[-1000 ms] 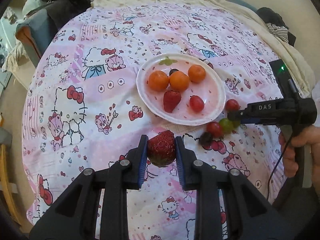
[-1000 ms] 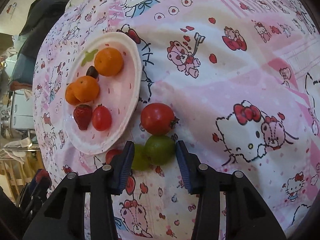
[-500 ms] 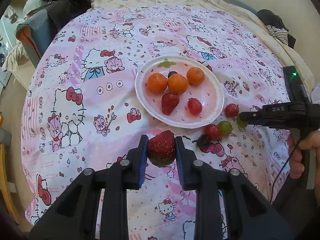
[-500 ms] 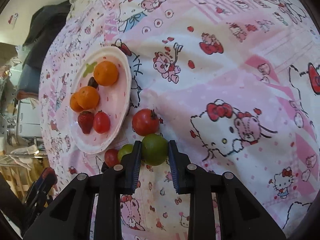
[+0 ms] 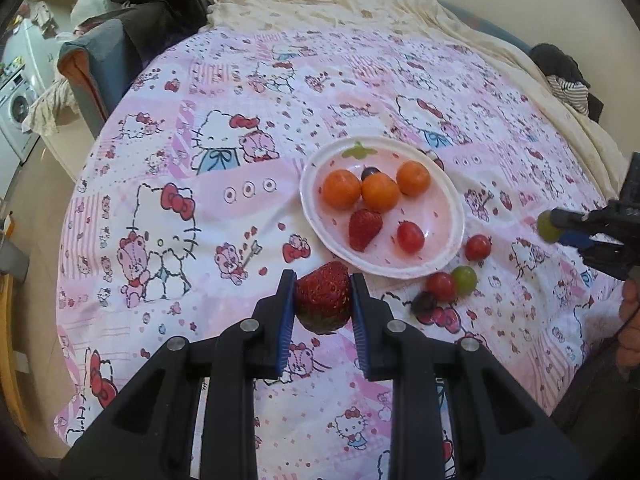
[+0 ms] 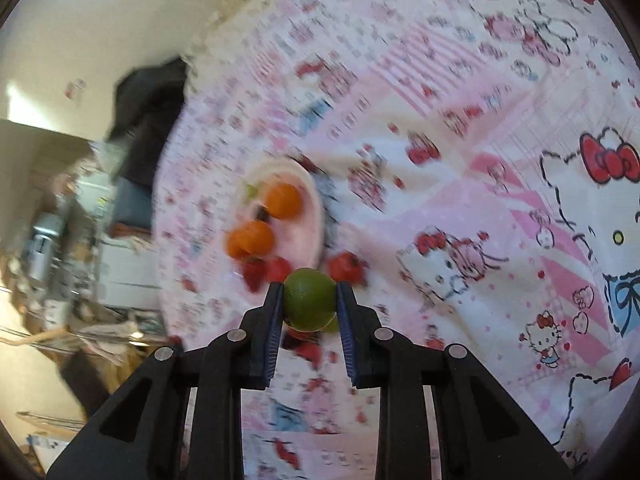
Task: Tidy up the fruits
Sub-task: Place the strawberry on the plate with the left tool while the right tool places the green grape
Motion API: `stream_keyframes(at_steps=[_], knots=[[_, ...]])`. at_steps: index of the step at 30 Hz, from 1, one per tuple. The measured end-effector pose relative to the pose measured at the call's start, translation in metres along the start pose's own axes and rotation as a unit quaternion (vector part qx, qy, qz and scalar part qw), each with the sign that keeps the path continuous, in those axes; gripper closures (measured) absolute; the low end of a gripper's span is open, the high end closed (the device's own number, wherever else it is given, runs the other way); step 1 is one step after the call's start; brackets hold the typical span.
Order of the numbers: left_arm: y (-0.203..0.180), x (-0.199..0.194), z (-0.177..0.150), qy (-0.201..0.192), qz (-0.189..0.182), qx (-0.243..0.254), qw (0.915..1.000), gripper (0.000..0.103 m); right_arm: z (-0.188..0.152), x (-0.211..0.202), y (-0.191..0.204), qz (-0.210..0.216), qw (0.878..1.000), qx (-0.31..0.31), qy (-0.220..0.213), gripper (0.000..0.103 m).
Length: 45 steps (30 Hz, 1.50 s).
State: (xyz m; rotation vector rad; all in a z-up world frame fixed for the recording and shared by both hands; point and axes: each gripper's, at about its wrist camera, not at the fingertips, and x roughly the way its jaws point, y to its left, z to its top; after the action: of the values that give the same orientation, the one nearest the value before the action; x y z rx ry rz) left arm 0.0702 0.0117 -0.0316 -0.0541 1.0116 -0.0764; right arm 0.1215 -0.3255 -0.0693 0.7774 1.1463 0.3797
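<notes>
A white plate (image 5: 448, 248) lies on the Hello Kitty cloth and holds three oranges (image 5: 380, 192), a strawberry (image 5: 364, 228), a red tomato (image 5: 410, 237) and a dark grape. My left gripper (image 5: 323, 300) is shut on a large strawberry (image 5: 324, 300), held above the cloth just in front of the plate. My right gripper (image 6: 309, 306) is shut on a green fruit (image 6: 309, 302), lifted off the cloth; it shows at the right edge in the left wrist view (image 5: 549, 227). The plate (image 6: 310, 216) appears blurred beyond it.
Beside the plate's near right rim lie a red tomato (image 5: 477, 247), another red tomato (image 5: 441, 286), a green fruit (image 5: 465, 279) and a dark grape (image 5: 424, 302). A chair with dark clothes (image 5: 132, 28) stands at the far left. A cream cloth (image 5: 360, 4) covers the far side.
My right gripper has lifted the green fruit off the cloth and drawn back to the right, away from the other fruits. My left gripper has risen slightly with its strawberry.
</notes>
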Motion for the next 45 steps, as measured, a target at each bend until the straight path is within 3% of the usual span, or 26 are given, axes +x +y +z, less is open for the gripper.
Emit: stream_keyframes(at_steps=[5, 11, 18, 24, 33, 45], knots=[[0.005, -0.001, 0.005, -0.002, -0.002, -0.007, 1.0000, 0.081, 0.005, -0.013, 0.014, 0.057, 0.998, -0.005, -0.024, 0.075], [0.008, -0.010, 0.035, -0.033, -0.004, -0.004, 0.9994, 0.081, 0.016, -0.004, 0.035, 0.075, 0.997, -0.025, -0.021, 0.075], [0.007, 0.005, 0.088, -0.060, 0.002, 0.017, 0.9981, 0.081, 0.044, 0.025, 0.056, 0.059, 0.997, -0.058, -0.005, 0.075], [-0.005, 0.052, 0.113, -0.055, -0.002, 0.036, 0.9978, 0.080, 0.063, 0.065, 0.059, 0.028, 0.996, -0.079, 0.027, 0.075], [-0.028, 0.120, 0.116, -0.015, -0.005, 0.059, 0.9981, 0.080, 0.059, 0.120, 0.045, -0.014, 0.993, -0.082, 0.088, 0.075], [-0.038, 0.160, 0.114, 0.018, 0.000, 0.077, 0.9969, 0.080, 0.050, 0.138, 0.038, -0.049, 0.990, -0.079, 0.108, 0.075]])
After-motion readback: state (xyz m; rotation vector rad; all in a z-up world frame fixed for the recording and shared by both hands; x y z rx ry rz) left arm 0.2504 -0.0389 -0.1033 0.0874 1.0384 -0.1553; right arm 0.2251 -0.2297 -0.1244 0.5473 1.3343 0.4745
